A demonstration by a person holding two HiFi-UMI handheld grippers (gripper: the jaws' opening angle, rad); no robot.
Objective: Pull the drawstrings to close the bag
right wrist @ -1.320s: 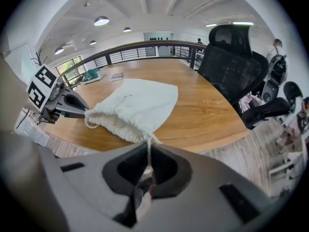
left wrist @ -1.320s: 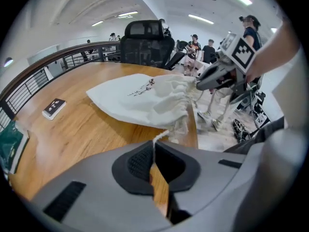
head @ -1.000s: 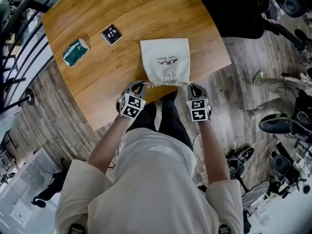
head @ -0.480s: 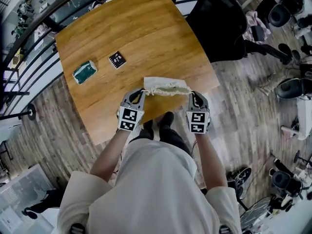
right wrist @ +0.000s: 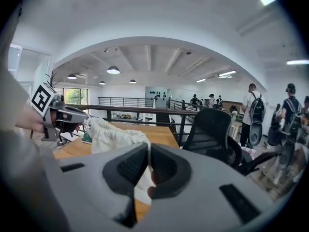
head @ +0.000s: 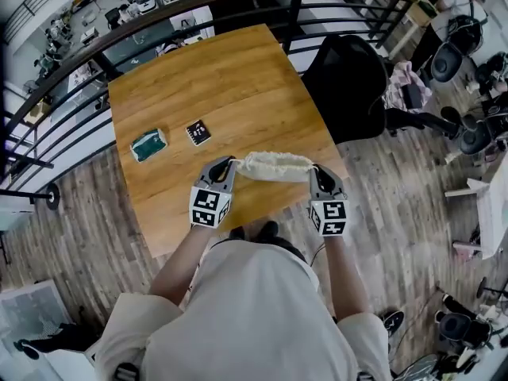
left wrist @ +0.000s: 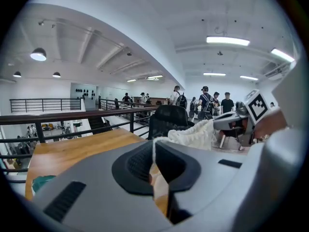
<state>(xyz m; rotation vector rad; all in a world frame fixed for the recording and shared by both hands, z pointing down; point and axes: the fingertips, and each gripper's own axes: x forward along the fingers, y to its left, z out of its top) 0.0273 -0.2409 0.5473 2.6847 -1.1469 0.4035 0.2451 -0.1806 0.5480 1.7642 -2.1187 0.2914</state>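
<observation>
The drawstring bag (head: 274,165), in the head view, is a bunched strip of off-white cloth stretched crosswise between the two grippers, over the near edge of the wooden table (head: 206,78). The left gripper (head: 228,165) meets its left end and the right gripper (head: 317,173) its right end, each with its marker cube towards the person. Farther back on the table lie a teal pouch (head: 148,144) and, just beside it, a small black marker card (head: 198,132), both well apart from the bag. A black office chair (head: 349,78) stands off the table's right side, and a dark railing (head: 159,13) curves round the far side

In the left gripper view, the left gripper (left wrist: 154,164) has its jaws pressed together on a thin white drawstring (left wrist: 154,149), which runs up out of the pads to the bag (left wrist: 193,132). The gathered cloth hangs in the air in front of the right gripper (left wrist: 241,121), with the table (left wrist: 72,149) below and to the left and the chair (left wrist: 166,119) behind

In the right gripper view, the right gripper (right wrist: 148,166) pinches a white drawstring (right wrist: 149,151) between its nearly closed pads, with a fold of white cloth showing below them. The bag (right wrist: 111,134) rises to the left of the jaws, puckered at the top, and the left gripper (right wrist: 63,115) sits at its far end. The table (right wrist: 161,135) lies behind it
</observation>
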